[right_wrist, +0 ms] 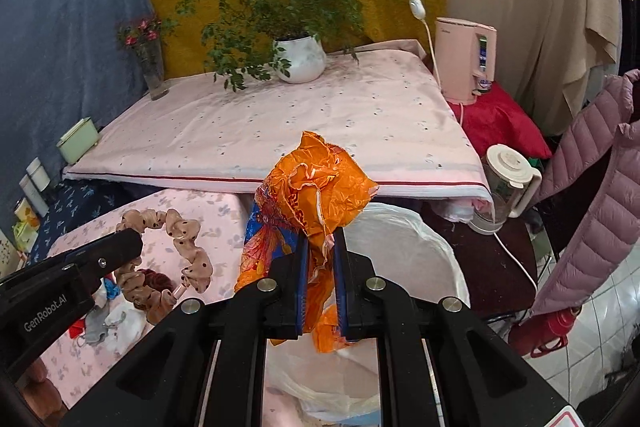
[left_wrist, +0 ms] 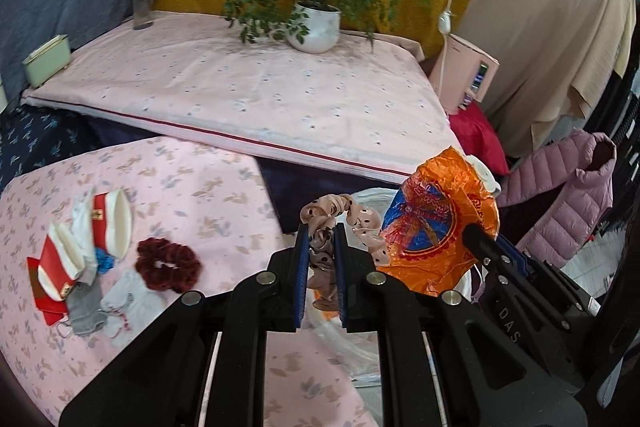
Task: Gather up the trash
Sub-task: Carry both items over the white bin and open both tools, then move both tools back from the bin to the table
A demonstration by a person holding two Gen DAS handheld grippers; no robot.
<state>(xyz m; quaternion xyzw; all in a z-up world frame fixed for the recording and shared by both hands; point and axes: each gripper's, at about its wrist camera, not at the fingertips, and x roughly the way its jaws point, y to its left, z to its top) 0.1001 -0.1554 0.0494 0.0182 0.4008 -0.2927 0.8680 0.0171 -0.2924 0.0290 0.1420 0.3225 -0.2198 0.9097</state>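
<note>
The lower part of the orange wrapper (right_wrist: 316, 195) is hidden between the right gripper's (right_wrist: 321, 239) fingers, and the bin bag (right_wrist: 404, 251) below is cut off by the gripper body. The print on the wrapper is too crumpled to read. In the left wrist view, the left gripper (left_wrist: 322, 239) covers part of the dotted scrunchie (left_wrist: 344, 217).

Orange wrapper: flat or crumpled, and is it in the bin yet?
Crumpled, not in. The orange wrapper is creased, pinched in the right gripper above the white-lined bin.
</note>
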